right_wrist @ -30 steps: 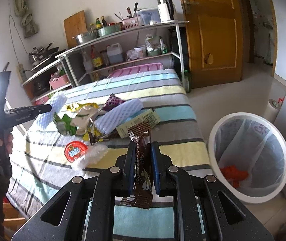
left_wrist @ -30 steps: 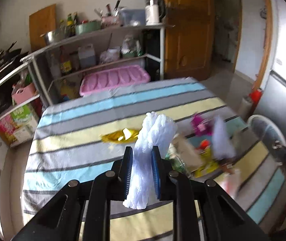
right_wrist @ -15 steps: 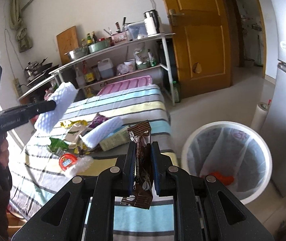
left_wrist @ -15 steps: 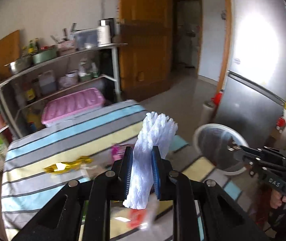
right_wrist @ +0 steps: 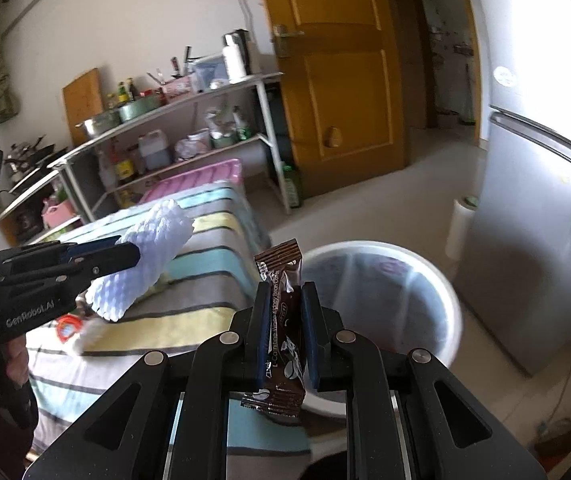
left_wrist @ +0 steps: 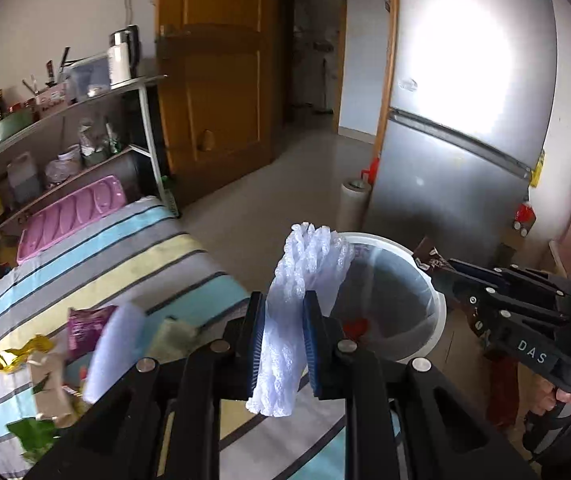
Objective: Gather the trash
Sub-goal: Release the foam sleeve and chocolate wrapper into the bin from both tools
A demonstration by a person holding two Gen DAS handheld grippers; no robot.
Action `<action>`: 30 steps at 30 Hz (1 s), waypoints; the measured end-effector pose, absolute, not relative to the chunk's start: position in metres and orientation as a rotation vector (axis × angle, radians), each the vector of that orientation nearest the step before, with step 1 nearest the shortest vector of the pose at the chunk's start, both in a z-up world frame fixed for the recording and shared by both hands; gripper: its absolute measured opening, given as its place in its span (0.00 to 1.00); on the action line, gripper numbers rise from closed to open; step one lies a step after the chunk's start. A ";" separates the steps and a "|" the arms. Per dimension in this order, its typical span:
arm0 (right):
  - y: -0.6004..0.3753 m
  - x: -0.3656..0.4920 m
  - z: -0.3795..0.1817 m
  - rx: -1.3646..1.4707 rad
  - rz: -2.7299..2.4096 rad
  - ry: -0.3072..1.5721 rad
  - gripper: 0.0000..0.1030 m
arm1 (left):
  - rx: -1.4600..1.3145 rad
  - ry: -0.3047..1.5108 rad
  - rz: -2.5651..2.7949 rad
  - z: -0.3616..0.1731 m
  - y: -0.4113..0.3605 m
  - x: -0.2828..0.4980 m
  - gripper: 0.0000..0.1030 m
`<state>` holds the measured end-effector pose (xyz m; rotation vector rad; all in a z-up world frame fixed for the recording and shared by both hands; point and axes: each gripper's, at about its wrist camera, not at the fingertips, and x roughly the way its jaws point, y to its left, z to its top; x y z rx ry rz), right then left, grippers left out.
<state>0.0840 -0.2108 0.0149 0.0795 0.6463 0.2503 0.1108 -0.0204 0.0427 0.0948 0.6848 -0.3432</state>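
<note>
A white foam net (left_wrist: 297, 304) is squeezed tight between the two sides of the left claw (left_wrist: 283, 340). It sticks up above the tips and hangs down under them. A brown snack wrapper (right_wrist: 283, 320) is pinched the same way in the right claw (right_wrist: 283, 332).

Just past both claws, a round white bin (right_wrist: 451, 292) is seen on the floor. A thin clear bag is fitted inside it. Something small and red (left_wrist: 355, 325) is lying at the bottom.

Beside the bin, more trash (left_wrist: 85, 344) is scattered on the striped worktop (left_wrist: 97, 256): a purple wrapper, a gold one, a white foam piece.

Farther back, bottles, bowls and a kettle are kept on a metal shelf (right_wrist: 189, 100).
</note>
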 end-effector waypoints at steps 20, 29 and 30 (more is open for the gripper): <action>-0.261 0.139 -0.057 0.070 0.120 0.854 0.16 | 0.124 0.847 -0.411 -0.016 -0.100 0.137 0.21; -0.260 0.144 -0.067 0.059 0.104 0.891 0.23 | 0.097 0.871 -0.417 -0.021 -0.099 0.143 0.42; -0.260 0.145 -0.068 0.061 0.103 0.890 0.27 | 0.094 0.870 -0.416 -0.020 -0.098 0.143 0.47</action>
